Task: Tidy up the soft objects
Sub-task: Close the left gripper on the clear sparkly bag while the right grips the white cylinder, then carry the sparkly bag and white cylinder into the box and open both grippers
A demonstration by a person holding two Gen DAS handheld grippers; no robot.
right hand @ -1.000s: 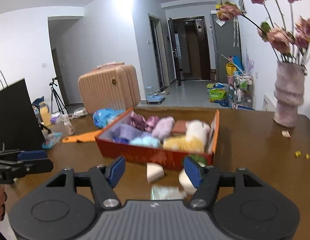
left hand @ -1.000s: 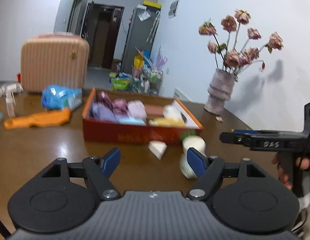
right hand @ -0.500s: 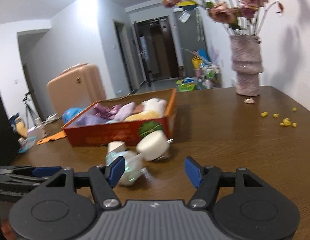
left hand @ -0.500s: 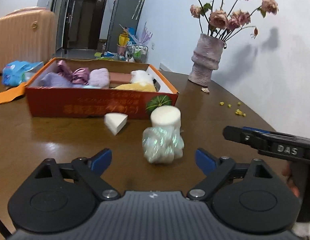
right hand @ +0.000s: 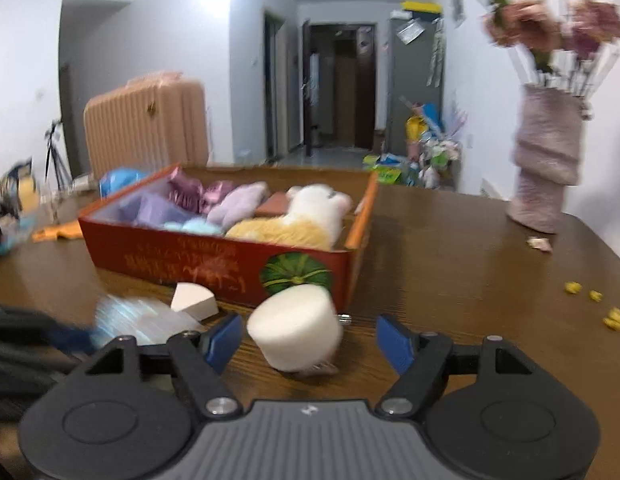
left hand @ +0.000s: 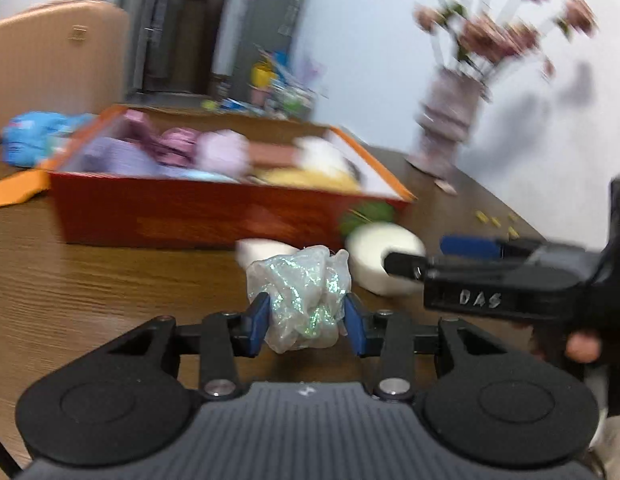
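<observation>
My left gripper (left hand: 305,322) is shut on a crumpled iridescent plastic ball (left hand: 299,294), which sits on the brown table. It also shows blurred in the right wrist view (right hand: 137,318). My right gripper (right hand: 310,340) is open, its fingers either side of a white foam cylinder (right hand: 295,326) lying on the table; the cylinder also shows in the left wrist view (left hand: 384,258). Behind stands a red-orange box (right hand: 229,258) filled with soft plush items (right hand: 305,216). A white wedge sponge (right hand: 193,300) lies in front of the box.
A vase of dried roses (right hand: 546,160) stands at the table's far right, with yellow crumbs (right hand: 606,308) nearby. A pink suitcase (right hand: 145,120), a blue packet (left hand: 37,134) and an orange item (left hand: 13,192) lie left of the box.
My left gripper has moved forward and closed on the iridescent ball. My right gripper has moved in around the white foam cylinder, still open.
</observation>
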